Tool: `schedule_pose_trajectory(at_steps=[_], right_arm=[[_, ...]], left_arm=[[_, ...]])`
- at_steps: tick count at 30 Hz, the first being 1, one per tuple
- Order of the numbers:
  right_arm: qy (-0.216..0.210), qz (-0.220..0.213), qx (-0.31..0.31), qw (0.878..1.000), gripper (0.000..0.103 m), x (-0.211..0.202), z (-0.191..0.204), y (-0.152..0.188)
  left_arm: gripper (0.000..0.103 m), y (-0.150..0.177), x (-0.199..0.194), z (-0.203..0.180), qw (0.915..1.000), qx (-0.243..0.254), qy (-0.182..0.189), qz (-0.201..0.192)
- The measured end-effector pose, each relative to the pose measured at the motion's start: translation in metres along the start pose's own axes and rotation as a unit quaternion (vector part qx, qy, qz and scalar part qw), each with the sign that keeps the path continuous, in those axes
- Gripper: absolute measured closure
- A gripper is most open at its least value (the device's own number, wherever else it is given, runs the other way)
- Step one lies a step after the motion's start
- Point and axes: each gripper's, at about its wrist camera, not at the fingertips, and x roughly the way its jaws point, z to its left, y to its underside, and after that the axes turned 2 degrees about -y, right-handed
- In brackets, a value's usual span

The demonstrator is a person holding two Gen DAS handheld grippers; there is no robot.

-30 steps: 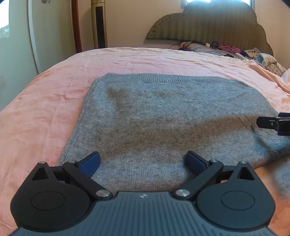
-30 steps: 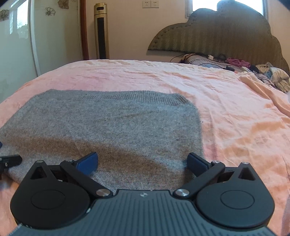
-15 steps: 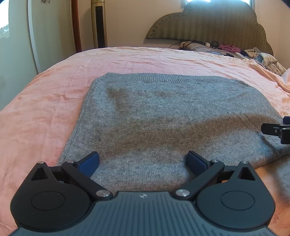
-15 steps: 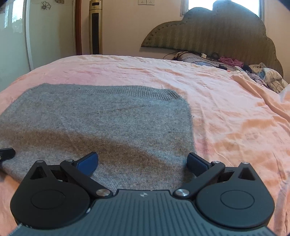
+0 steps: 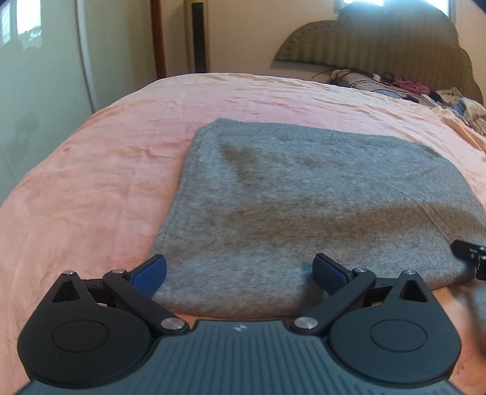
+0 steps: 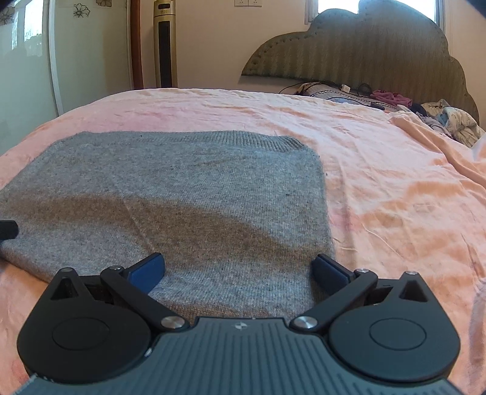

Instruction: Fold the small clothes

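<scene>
Left wrist view: left gripper (image 5: 240, 269) and right gripper (image 6: 238, 267) both spread wide at grey sweater's (image 5: 303, 200) near edge on the pink bed (image 5: 91, 182).

My view is filled by a bed under a wrinkled pink sheet (image 6: 379, 158), its scalloped olive headboard (image 6: 364, 51) at one o'clock below a bright window (image 6: 337, 6). A tower fan (image 6: 165, 45) stands at eleven o'clock against the cream wall (two sockets above it).
</scene>
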Motion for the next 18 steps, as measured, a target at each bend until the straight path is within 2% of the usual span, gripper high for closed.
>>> schedule_pose_trajectory(at_steps=[3, 5, 7, 13, 14, 15, 16, 18], right_arm=[[0.0, 0.0, 0.0, 1.0, 0.0, 0.0, 0.0, 0.0], [-0.001, -0.001, 0.001, 1.0, 0.0, 0.0, 0.0, 0.0], [-0.001, -0.001, 0.001, 1.0, 0.0, 0.0, 0.0, 0.0], [-0.002, -0.001, 0.002, 1.0, 0.0, -0.001, 0.001, 0.0], [-0.002, -0.001, 0.003, 1.0, 0.0, 0.0, 0.001, 0.0], [-0.003, -0.001, 0.003, 1.0, 0.0, 0.0, 0.001, 0.0], [-0.003, -0.001, 0.003, 1.0, 0.0, 0.0, 0.001, 0.0], [-0.003, -0.002, 0.004, 1.0, 0.0, 0.0, 0.001, 0.0]], left_arm=[[0.0, 0.005, -0.013, 0.026, 0.9962, -0.08, 0.032, 0.012], [0.0, 0.011, -0.017, 0.04, 0.9872, -0.143, 0.065, 0.025], [0.0, 0.016, -0.015, 0.05, 0.9743, -0.2, 0.097, 0.037], [0.001, 0.008, -0.003, 0.063, 0.9481, -0.288, 0.129, 0.035], [0.003, 0.007, -0.001, 0.063, 0.946, -0.294, 0.132, 0.036], [0.011, 0.005, 0.001, 0.061, 0.946, -0.294, 0.13, 0.037], [0.026, 0.004, 0.003, 0.06, 0.9477, -0.292, 0.123, 0.038], [0.048, 0.005, 0.004, 0.06, 0.9504, -0.29, 0.106, 0.039]])
